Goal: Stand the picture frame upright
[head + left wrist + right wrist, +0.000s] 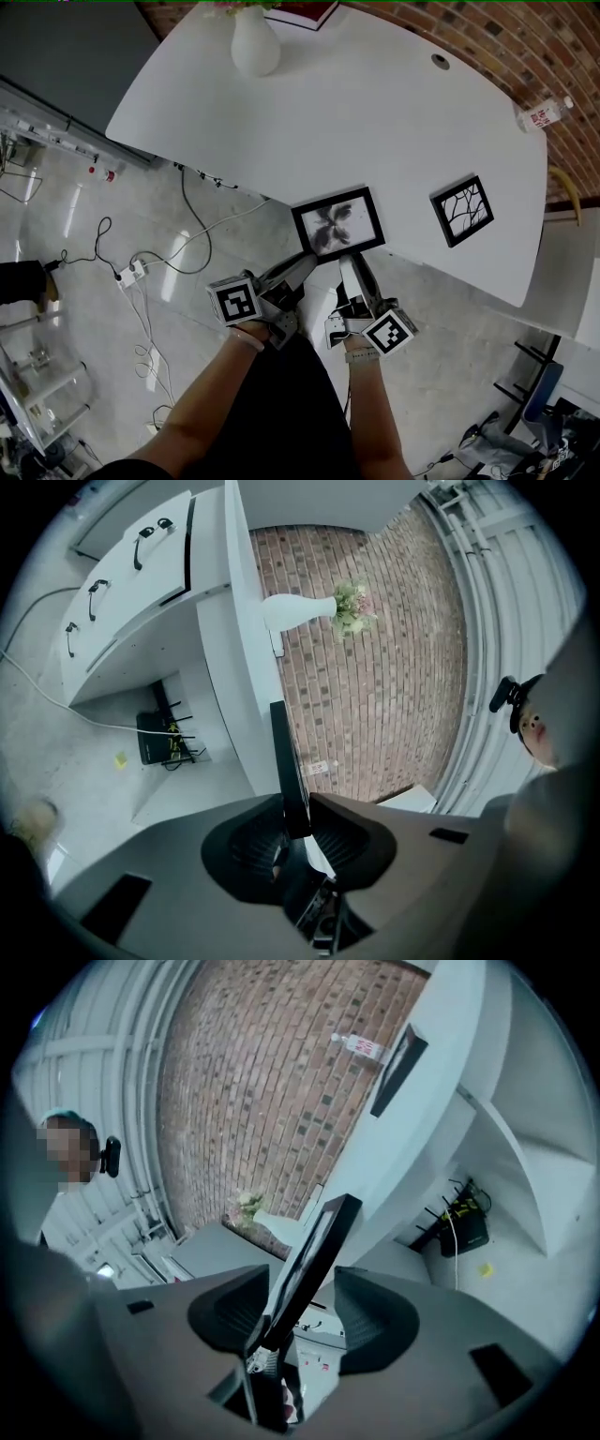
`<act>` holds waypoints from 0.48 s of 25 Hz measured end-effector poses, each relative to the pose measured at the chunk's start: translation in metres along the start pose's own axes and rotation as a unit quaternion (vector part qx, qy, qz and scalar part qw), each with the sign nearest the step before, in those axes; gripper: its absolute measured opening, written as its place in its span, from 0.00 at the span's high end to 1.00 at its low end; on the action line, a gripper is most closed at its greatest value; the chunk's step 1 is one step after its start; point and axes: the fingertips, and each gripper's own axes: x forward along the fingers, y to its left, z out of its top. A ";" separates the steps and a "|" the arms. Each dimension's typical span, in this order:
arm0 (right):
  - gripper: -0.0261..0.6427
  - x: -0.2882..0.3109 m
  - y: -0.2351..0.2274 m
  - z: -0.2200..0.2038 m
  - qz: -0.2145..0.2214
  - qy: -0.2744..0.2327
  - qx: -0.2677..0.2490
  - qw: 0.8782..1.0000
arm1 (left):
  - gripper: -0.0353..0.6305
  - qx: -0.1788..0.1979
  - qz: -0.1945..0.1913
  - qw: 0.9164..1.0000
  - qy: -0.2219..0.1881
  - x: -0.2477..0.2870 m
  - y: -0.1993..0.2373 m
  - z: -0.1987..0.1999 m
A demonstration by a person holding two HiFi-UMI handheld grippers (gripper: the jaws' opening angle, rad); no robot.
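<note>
I am holding right gripper [302, 1299] jaws wide apart; picture frame [323, 1237] is sitting edge-on between them, tilted, nearer left jaw, not clamped.

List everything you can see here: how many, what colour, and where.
Table: one, white, middle of the head view.
Near picture frame: one, black, table's near edge.
Second picture frame: one, black, on the table to its right.
Vase: one, white, table's far end.
Book: one, red, behind the vase.
Bottle: one, clear, by the table's far right corner.
Power strip: one, white, floor at left.
Left gripper: grey, clamped on the near picture frame.
Right gripper: grey, jaws apart around that frame.
</note>
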 end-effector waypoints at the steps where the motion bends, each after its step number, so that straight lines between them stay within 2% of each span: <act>1: 0.63 0.001 -0.001 -0.002 0.003 -0.003 0.011 1.000 | 0.82 0.001 0.001 1.000 0.000 -0.003 0.000 -0.002; 5: 0.63 0.003 -0.004 -0.007 0.000 -0.004 0.032 0.999 | 0.82 -0.004 -0.006 1.000 -0.005 -0.012 -0.001 -0.007; 10: 0.74 0.000 -0.007 -0.010 -0.008 -0.009 0.048 0.999 | 0.83 -0.010 -0.025 1.000 -0.004 -0.018 -0.006 -0.014; 12: 0.75 -0.001 -0.007 -0.014 -0.005 -0.007 0.055 0.998 | 0.83 -0.016 -0.033 0.999 0.000 -0.021 -0.007 -0.016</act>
